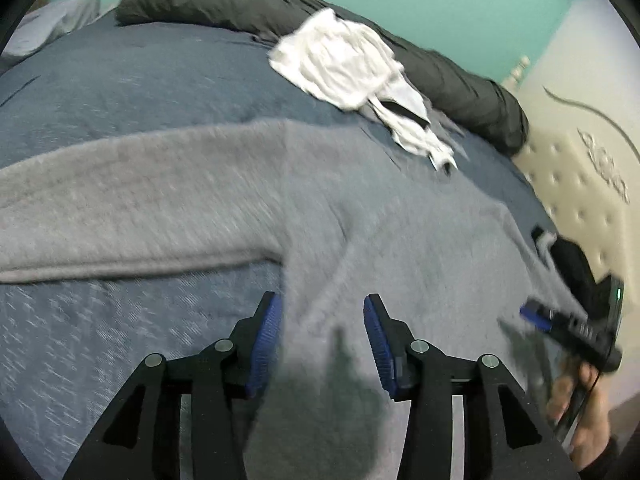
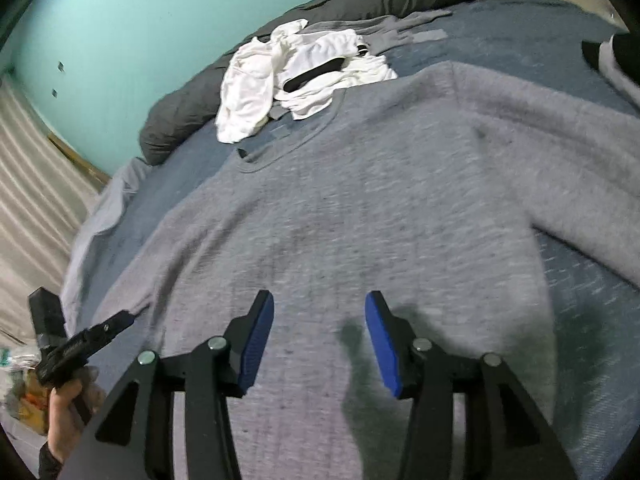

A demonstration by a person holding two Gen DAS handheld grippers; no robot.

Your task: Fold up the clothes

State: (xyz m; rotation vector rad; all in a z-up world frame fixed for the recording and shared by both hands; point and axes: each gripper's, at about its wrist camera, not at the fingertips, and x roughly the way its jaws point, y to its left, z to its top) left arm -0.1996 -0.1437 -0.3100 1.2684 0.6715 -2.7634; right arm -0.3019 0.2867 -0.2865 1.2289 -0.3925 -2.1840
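Right wrist view: a grey knitted long-sleeved sweater [image 2: 360,208] lies flat on the blue-covered bed [image 2: 500,28], neckline toward eleven o'clock. The right claw [image 2: 320,320] hangs half-open and empty above its hem; the left claw [image 1: 324,320] likewise, nearer the outstretched sleeve.

Below the gripper, the grey long-sleeved knit sweatshirt [image 2: 360,208] looks soft, matt and fuzzy; beyond it, the crumpled white cloth garment [image 2: 280,84] looks thin and smooth.

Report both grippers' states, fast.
Left gripper: open, nothing between its fingers, above the grey sweatshirt.
Right gripper: open, holding nothing, over the same sweatshirt.
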